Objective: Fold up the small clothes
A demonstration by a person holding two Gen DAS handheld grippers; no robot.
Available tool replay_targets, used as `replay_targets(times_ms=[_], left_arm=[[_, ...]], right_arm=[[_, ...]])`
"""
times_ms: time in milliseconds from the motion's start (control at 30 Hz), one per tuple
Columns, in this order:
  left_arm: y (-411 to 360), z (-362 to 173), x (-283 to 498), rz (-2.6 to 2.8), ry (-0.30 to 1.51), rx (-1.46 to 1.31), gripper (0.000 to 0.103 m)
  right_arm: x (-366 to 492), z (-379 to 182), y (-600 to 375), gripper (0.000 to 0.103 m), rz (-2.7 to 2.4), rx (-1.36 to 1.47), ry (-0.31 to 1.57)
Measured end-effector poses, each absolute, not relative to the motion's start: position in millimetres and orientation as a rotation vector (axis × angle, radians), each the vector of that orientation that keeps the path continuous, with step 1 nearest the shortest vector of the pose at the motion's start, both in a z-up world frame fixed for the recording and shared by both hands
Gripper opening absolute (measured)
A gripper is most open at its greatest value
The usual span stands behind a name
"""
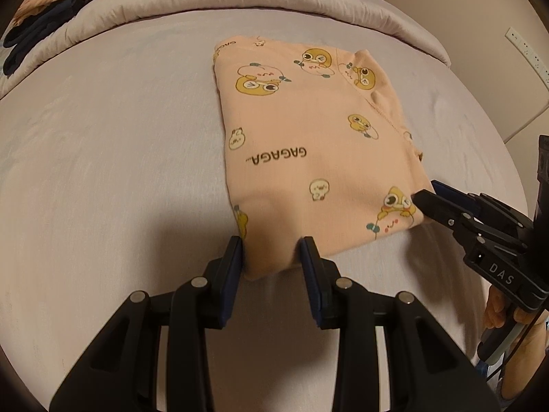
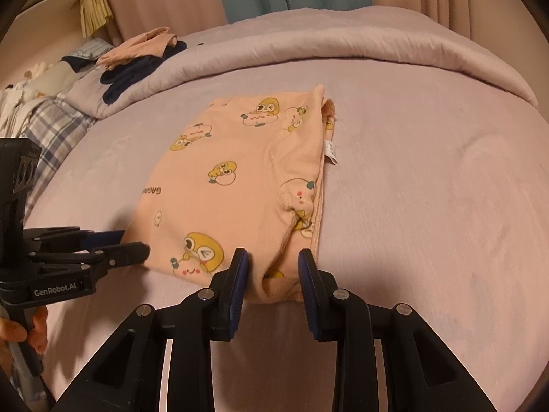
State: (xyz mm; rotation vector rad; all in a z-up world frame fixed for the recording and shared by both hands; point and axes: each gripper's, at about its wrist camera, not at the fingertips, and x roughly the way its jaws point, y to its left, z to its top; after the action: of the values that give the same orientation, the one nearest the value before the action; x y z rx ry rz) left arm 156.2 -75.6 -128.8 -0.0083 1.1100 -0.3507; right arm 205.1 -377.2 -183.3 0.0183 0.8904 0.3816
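A small peach garment [image 1: 308, 144] printed with yellow cartoon ducks and "GAGAGA" lies folded on the lilac bed sheet [image 1: 103, 171]. It also shows in the right wrist view [image 2: 240, 178], with a white label at its right edge. My left gripper [image 1: 272, 257] is open, its fingers astride the garment's near left corner. My right gripper [image 2: 272, 271] is open, its fingers astride the near right corner. Each gripper shows in the other's view, the right gripper [image 1: 425, 195] at the right and the left gripper [image 2: 133, 243] at the left.
A rolled lilac duvet [image 2: 343, 37] runs along the far side of the bed. A pile of peach and dark navy clothes [image 2: 137, 58] lies on it at far left. Plaid and striped fabrics [image 2: 51, 123] lie at the left edge. Curtains hang behind.
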Motion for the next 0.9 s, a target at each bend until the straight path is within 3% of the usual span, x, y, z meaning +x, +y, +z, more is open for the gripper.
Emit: replay_targets(times_ms=[333,433,600,667,900], left_arm=[[-69.8,-108.0,121.0,-0.344,1.071,-0.027,0.034],[-66.7,-97.2,106.8,-0.34,1.041,-0.029,0.036],[-61.8,-77.7,84.6,-0.331,0.98,-0.037,0.05],[-60.3,-69.6,76.3,-0.32,0.956,-0.036,0.06],[-54.5,-45.9,55.5,-0.298,0.867,-0.028,0.074]], right_arm=[[170.4,-164.9,-384.6,0.031,0.41,0.042,0.858],[157.6,-158.8,-386.6,0.039,0.423,0.065,0.849],[137.4,-148.6,-390.8,0.047,0.432,0.098,0.811],[134.1,-144.4,-392.5,0.055,0.434,0.113,0.799],[119.5,-131.7,-392.3,0.059,0.437,0.144,0.77]])
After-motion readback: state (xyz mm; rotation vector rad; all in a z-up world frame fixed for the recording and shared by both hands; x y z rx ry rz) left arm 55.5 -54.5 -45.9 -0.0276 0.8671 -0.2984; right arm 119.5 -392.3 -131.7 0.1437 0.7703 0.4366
